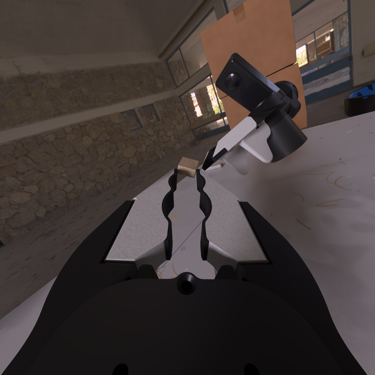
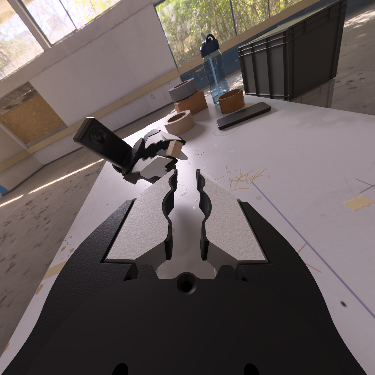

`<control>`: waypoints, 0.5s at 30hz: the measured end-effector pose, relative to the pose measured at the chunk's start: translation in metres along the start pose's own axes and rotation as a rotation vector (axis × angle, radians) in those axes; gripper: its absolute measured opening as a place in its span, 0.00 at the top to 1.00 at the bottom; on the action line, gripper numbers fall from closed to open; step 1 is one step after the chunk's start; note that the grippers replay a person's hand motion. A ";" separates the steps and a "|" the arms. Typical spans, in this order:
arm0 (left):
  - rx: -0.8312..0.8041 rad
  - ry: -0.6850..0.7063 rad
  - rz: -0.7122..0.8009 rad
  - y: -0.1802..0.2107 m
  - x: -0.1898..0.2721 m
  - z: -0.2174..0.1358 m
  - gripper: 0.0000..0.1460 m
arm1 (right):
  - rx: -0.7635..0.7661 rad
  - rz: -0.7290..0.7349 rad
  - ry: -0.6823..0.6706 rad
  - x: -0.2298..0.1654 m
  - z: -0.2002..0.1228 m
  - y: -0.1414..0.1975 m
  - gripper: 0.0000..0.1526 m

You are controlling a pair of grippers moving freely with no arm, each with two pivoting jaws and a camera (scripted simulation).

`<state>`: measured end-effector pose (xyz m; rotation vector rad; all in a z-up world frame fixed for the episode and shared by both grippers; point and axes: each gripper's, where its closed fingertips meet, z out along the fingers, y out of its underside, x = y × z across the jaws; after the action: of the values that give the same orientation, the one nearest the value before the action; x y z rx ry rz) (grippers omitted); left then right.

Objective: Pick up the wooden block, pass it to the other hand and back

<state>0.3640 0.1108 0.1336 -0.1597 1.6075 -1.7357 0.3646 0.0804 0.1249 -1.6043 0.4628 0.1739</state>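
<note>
A small light wooden block point(image 1: 187, 167) sits between the fingertips of my left gripper point(image 1: 186, 172), which is shut on it and holds it above the white table point(image 1: 284, 203). In the right wrist view the left gripper point(image 2: 177, 151) shows ahead and to the left with the block point(image 2: 173, 149) at its tips. My right gripper point(image 2: 186, 173) is open and empty, its fingers apart, a short way from the block. In the left wrist view the right gripper point(image 1: 206, 165) points down at the block from the right, its tip close beside it.
At the far end of the table stand several tape rolls point(image 2: 179, 122), a small cardboard box point(image 2: 191, 105), a blue water bottle point(image 2: 214, 69), a grey crate point(image 2: 290, 58) and a flat black slab point(image 2: 243, 117). A tall cardboard panel point(image 1: 249, 52) and a marker point(image 1: 215, 166) lie behind the right gripper.
</note>
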 end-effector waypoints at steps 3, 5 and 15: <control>0.002 0.000 -0.002 0.000 0.000 0.000 0.87 | 0.005 0.016 -0.015 -0.002 0.001 0.000 0.88; 0.002 0.000 -0.001 0.000 0.000 0.000 0.87 | 0.008 0.024 -0.021 -0.002 0.001 -0.001 0.88; 0.004 0.001 0.000 -0.001 0.001 0.000 0.87 | 0.009 0.023 -0.019 -0.003 0.001 0.000 0.88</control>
<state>0.3631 0.1105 0.1344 -0.1566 1.6047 -1.7397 0.3620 0.0817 0.1263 -1.5877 0.4665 0.2041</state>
